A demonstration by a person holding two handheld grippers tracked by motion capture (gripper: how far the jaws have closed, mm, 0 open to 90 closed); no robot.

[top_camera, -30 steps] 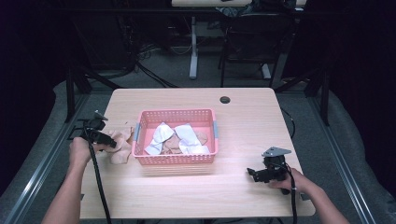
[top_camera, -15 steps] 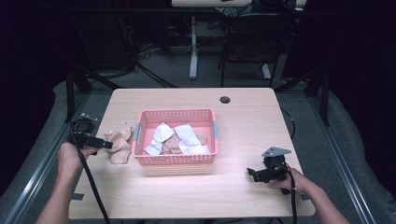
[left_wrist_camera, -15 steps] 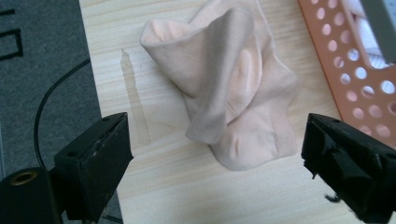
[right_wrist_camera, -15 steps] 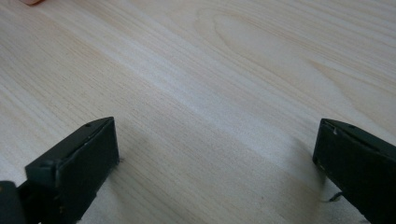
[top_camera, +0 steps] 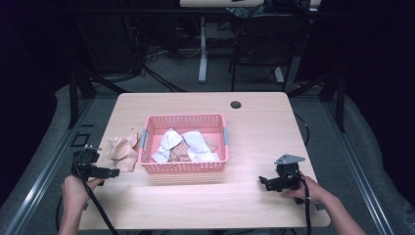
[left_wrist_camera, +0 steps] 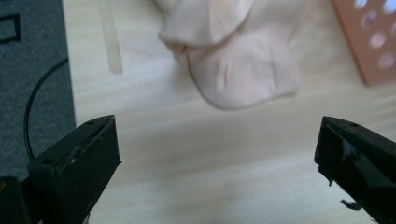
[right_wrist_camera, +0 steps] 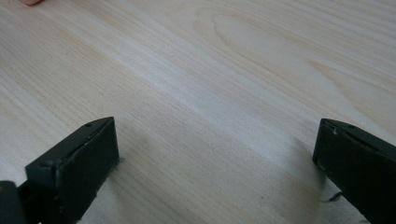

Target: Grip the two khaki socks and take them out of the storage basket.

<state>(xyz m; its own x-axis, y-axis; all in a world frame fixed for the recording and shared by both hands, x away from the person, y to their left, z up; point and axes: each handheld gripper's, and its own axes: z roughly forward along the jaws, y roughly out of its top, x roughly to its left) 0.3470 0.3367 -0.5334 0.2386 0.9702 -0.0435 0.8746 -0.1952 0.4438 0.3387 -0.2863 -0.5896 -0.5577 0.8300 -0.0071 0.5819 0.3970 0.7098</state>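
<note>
A pink basket (top_camera: 183,166) holding white and tan cloths (top_camera: 186,145) sits near the middle of the table (top_camera: 254,122), and a heap of peach socks (top_camera: 122,149) lies just beside its left wall, toward the table's left edge. The left gripper (top_camera: 105,172) hovers by that edge with jaws spread wide and empty (a sock (left_wrist_camera: 243,70) lies ahead of them, apart). The right gripper (top_camera: 266,182), near the front right corner, also gapes over bare wood.

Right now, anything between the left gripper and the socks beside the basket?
No. The left gripper view shows bare table between the left gripper and the socks.
</note>
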